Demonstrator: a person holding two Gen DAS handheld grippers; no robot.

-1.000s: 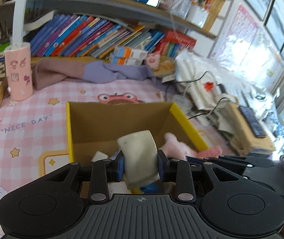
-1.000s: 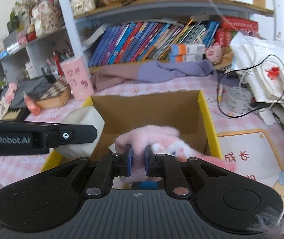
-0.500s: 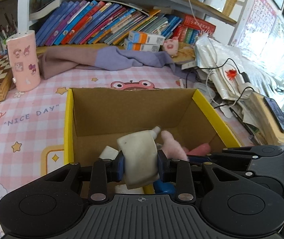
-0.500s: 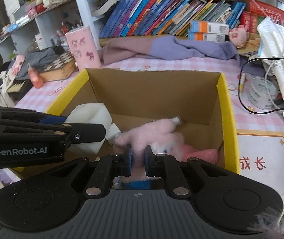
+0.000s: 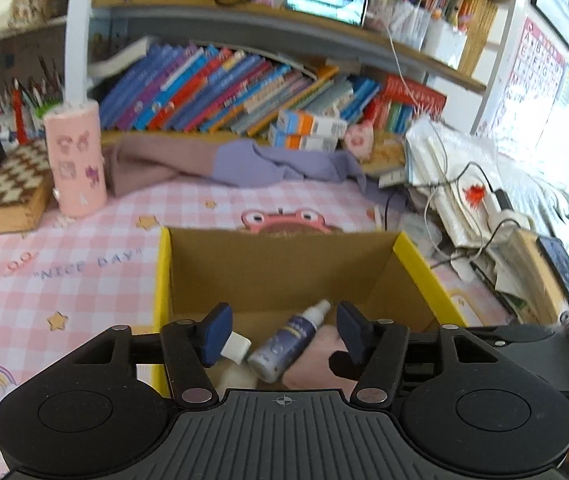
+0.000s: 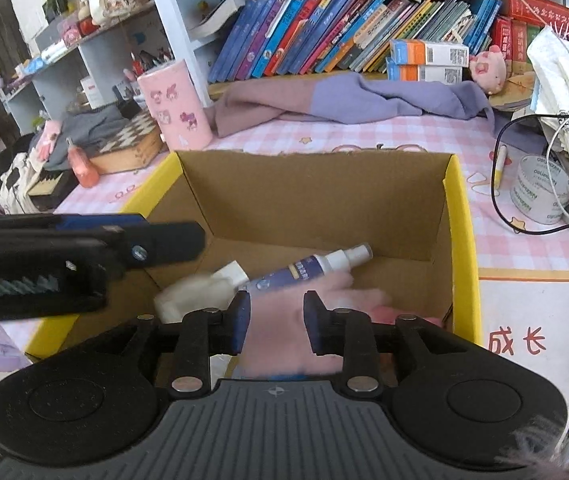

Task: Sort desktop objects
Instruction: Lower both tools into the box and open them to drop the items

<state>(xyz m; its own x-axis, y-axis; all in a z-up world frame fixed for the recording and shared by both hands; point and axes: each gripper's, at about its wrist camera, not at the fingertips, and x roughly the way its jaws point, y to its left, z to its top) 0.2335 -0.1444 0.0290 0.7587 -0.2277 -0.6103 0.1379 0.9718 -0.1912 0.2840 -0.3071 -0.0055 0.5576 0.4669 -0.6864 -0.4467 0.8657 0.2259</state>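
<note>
A cardboard box with a yellow rim (image 5: 420, 268) (image 6: 460, 216) sits on the pink checked mat. Inside lie a dark blue spray bottle (image 5: 288, 340) (image 6: 304, 270), a white soft bottle (image 5: 238, 350) (image 6: 196, 294) and a pink plush toy (image 5: 312, 368) (image 6: 280, 332). My left gripper (image 5: 284, 332) hangs over the box's near left side, its jaws opening and nothing pressed between them. It also shows in the right wrist view as the left gripper (image 6: 188, 240). My right gripper (image 6: 277, 320) is opening too. The blurred plush sits loose between its pads.
Beyond the box lie a purple and mauve cloth (image 6: 344, 100), a pink cylinder holder (image 6: 176, 108) and a chessboard box (image 6: 132, 148). Cables, a tape roll (image 6: 540, 188) and stacked papers crowd the right side. Bookshelves rise at the back.
Both grippers were shut, the left on the white bottle and the right on the pink plush. Both now stand apart, and the bottle and plush have dropped into the box.
</note>
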